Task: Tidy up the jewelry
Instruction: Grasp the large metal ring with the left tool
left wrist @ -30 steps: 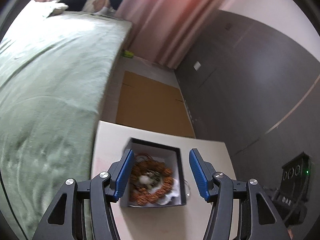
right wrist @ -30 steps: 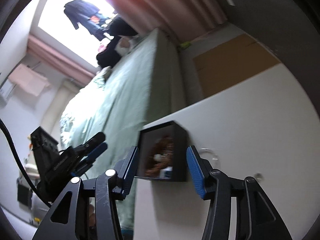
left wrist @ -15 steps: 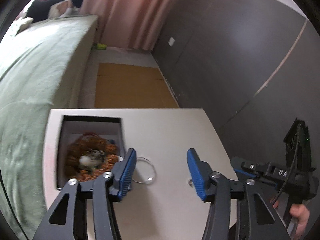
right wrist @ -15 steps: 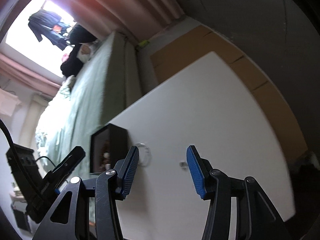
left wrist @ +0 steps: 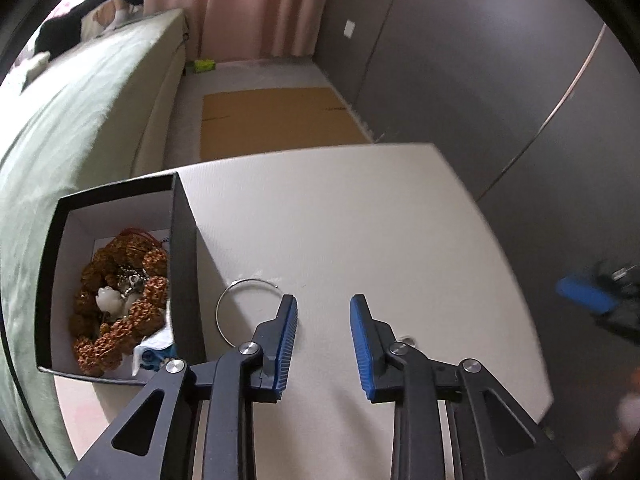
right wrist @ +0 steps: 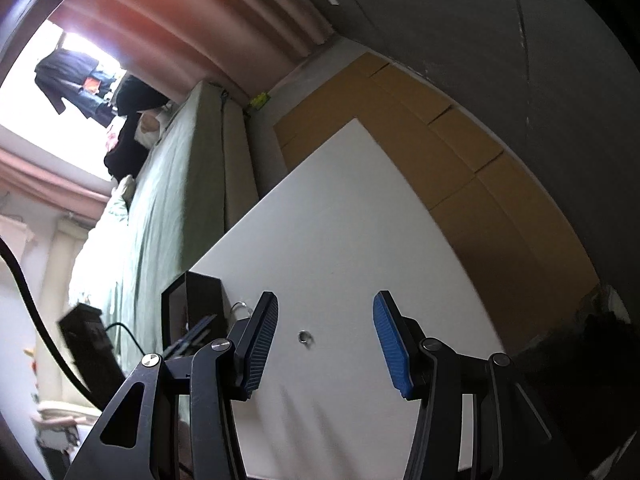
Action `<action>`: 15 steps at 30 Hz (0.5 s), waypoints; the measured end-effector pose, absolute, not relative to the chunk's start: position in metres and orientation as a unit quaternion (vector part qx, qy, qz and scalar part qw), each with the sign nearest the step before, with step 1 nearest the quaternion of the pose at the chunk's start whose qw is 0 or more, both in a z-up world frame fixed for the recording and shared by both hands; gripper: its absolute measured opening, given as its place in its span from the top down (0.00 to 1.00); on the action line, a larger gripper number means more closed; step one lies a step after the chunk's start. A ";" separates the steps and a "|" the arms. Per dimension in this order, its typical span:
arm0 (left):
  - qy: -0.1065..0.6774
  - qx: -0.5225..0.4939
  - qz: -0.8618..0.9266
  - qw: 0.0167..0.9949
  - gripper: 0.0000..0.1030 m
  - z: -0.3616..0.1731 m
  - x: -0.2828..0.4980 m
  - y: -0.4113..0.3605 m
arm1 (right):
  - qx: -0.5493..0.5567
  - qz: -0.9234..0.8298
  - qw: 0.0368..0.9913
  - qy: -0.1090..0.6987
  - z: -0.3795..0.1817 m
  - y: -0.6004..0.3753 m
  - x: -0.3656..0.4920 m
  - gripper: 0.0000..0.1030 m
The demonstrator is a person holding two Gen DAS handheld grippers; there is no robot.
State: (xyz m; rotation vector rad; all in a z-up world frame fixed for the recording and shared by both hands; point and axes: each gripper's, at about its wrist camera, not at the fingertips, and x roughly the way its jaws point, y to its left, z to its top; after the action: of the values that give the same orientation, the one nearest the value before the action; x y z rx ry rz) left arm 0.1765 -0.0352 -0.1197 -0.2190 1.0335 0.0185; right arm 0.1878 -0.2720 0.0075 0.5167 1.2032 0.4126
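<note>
A black box (left wrist: 184,256) with a white inside stands at the left of the white table (left wrist: 360,220). In it lies a brown bead bracelet (left wrist: 120,304) with a white charm. A thin silver bangle (left wrist: 240,300) lies on the table just right of the box, its right end under my left finger. My left gripper (left wrist: 323,320) hovers right of the bangle, its jaws closing with nothing between them. A small silver ring (right wrist: 306,337) lies between the fingers of my right gripper (right wrist: 325,318), which is open above it. The ring also shows by my left gripper's right finger (left wrist: 408,340).
A green bed (left wrist: 80,120) runs along the table's left side. Brown cardboard (left wrist: 276,120) lies on the floor beyond the table, with a dark wall (left wrist: 480,80) at the right. The right gripper's blue pad (left wrist: 584,294) shows at the left wrist view's right edge.
My left gripper has swung right from over the box to the table beside the bangle, and its jaws have narrowed. My right gripper has also moved right, to above the ring.
</note>
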 end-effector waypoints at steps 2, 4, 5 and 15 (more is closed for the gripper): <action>0.500 -0.089 0.018 0.861 0.72 -0.129 0.180 -0.039 | 0.244 0.192 0.774 0.552 0.009 -0.275 0.189 0.51; 0.506 -0.072 0.032 0.859 0.75 -0.138 0.183 -0.041 | 0.249 0.195 0.774 0.548 0.011 -0.278 0.189 0.51; 0.509 -0.064 0.037 0.857 0.76 -0.142 0.184 -0.042 | 0.251 0.196 0.774 0.547 0.011 -0.279 0.189 0.51; 0.501 -0.027 0.055 0.863 0.78 -0.150 0.190 -0.050 | 0.257 0.195 0.773 0.547 0.012 -0.283 0.189 0.51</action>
State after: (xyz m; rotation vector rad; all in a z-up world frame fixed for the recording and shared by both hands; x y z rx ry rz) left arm 0.1896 -0.0497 -0.1503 -0.0575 1.0509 0.1145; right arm 0.1891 -0.2828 0.0121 0.5578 1.1842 0.4224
